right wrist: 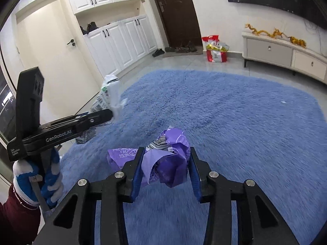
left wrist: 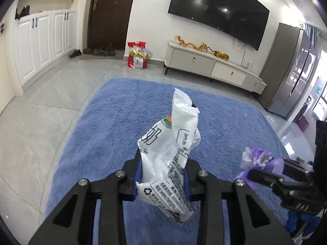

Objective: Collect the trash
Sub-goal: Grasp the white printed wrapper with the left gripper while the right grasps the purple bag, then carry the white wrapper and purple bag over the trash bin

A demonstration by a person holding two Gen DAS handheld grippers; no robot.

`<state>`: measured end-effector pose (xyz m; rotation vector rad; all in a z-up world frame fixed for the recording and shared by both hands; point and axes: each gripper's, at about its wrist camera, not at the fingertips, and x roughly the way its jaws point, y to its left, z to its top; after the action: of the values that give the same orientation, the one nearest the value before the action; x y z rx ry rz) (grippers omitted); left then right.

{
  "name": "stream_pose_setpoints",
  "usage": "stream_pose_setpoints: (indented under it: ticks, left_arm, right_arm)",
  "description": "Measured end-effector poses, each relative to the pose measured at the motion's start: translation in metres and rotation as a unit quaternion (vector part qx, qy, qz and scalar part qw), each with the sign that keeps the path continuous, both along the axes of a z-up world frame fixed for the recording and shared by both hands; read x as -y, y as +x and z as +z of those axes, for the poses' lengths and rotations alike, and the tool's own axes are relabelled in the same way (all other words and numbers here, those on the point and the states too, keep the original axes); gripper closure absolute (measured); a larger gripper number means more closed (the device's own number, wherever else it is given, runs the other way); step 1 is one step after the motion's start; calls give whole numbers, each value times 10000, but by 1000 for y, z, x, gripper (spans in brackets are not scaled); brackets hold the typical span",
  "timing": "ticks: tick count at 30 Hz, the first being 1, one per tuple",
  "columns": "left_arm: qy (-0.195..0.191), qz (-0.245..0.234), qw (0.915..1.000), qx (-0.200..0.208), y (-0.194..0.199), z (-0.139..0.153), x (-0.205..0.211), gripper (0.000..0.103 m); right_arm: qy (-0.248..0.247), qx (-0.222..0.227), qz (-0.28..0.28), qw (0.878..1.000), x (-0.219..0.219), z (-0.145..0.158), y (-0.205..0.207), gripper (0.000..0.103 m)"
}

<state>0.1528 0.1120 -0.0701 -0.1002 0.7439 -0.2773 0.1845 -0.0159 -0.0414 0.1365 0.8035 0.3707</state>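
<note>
Both tongs loaded, trash lifted off the rug.

My left gripper is narrowed onto the white wrapper, pinched low so its crumpled top stands toward 12 o'clock and nothing trails. My right gripper clamps the purple wrapper across its bunched middle, a loose flap poking out at 9. I judge both are held above the blue rug for carrying. Farther off, at 12, a red bag stands by the door; no bin is in sight.

Bright indoor light, fisheye edges, motion-blurred rug
</note>
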Motion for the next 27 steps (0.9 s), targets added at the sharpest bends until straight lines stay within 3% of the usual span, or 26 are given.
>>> stream_pose_setpoints:
  ticks: [14, 27]
  left_arm:
    - [500, -173, 9955, 789, -97, 52, 34, 72]
    - [634, -462, 9912, 1069, -145, 68, 59, 72]
  right_arm:
    - [-333, 542, -770, 9950, 48, 59, -106, 63]
    - [-426, 687, -1405, 9868, 88, 76, -165, 63]
